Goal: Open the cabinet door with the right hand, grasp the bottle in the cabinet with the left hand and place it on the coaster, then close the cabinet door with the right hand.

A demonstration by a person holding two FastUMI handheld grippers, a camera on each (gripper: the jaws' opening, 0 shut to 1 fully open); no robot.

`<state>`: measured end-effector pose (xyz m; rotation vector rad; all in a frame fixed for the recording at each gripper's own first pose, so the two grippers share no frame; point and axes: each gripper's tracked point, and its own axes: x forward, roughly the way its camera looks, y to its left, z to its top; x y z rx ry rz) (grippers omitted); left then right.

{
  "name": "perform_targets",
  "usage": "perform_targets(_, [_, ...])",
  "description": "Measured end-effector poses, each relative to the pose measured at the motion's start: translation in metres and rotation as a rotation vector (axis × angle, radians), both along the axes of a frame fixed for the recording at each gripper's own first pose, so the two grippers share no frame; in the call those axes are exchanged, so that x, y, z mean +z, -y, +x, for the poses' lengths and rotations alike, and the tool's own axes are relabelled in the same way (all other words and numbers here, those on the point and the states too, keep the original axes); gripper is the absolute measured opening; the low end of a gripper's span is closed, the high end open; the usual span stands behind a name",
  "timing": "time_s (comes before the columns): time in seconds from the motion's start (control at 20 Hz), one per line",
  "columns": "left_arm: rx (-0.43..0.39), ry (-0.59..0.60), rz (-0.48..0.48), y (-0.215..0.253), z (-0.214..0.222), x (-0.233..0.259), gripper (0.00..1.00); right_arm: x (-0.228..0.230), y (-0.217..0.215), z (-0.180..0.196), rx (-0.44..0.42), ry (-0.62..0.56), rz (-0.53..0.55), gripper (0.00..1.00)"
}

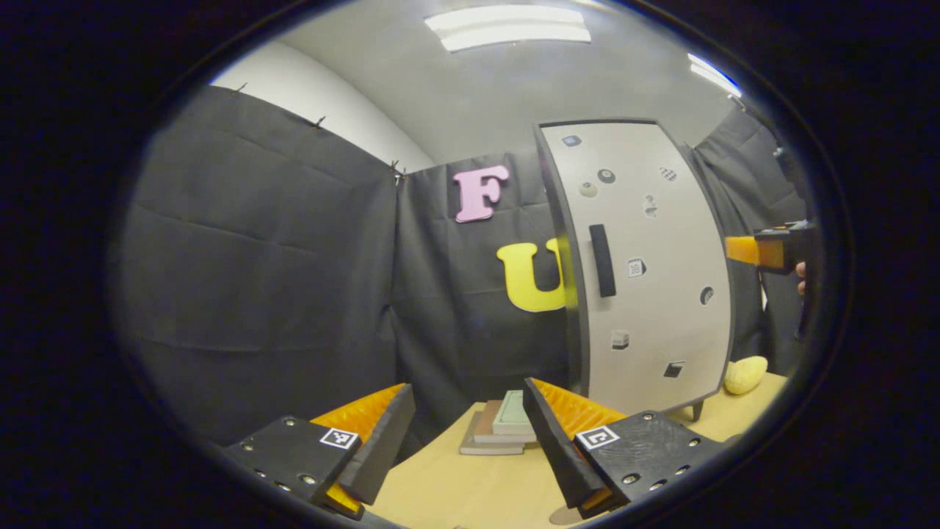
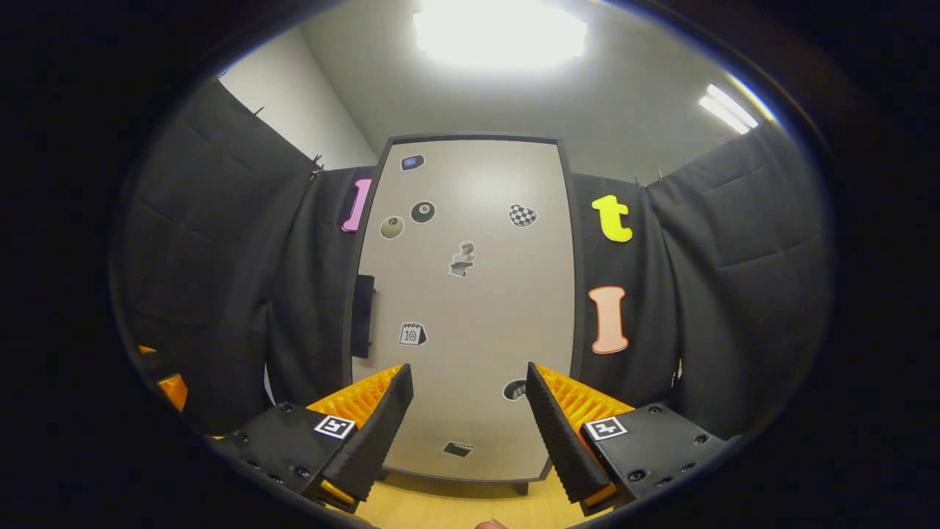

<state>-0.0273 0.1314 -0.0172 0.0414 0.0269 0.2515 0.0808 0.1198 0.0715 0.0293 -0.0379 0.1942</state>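
Tall pale-grey flat-fronted cabinet door [image 2: 470, 308] is standing closed on the light wooden table [image 1: 455, 492]; rigid panel, likely swinging lightly. Best hold: black vertical bar handle [image 1: 602, 260] at its left edge. Right gripper [image 2: 466, 422] and left gripper [image 1: 470, 433] are both hanging spread, gripping nothing

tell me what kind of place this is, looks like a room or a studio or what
Most likely a staged recording booth, not a lived-in room: black cloth hangs as walls, a small cabinet with stickers on its closed door stands on a wooden table, and strip lights run overhead.
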Motion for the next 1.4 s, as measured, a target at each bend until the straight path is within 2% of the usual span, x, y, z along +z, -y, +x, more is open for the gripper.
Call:
perform_targets(0.1, [0.049, -0.013, 0.013, -0.024, -0.012, -0.004, 0.89, 0.012, -0.016, 0.013, 0.016, 0.010, 0.018, 0.97])
perform_targets(0.35, [0.162, -0.040, 0.038, -0.079, -0.041, -0.013, 0.92, 0.034, -0.060, 0.044, 0.054, 0.015, 0.053, 0.97])
perform_targets(0.6, [0.240, -0.070, 0.039, -0.118, -0.064, -0.025, 0.92, 0.035, -0.102, 0.073, 0.084, -0.025, 0.062, 0.97])
perform_targets(1.0, [0.333, -0.102, 0.043, -0.167, -0.093, -0.036, 0.89, 0.015, -0.147, 0.110, 0.098, -0.102, 0.022, 0.98])
perform_targets(1.35, [0.380, -0.123, 0.050, -0.192, -0.106, -0.043, 0.89, 0.003, -0.181, 0.131, 0.113, -0.133, -0.009, 0.98])
perform_targets(1.4, [0.384, -0.126, 0.049, -0.194, -0.106, -0.045, 0.89, 0.002, -0.183, 0.135, 0.106, -0.132, -0.017, 0.92])
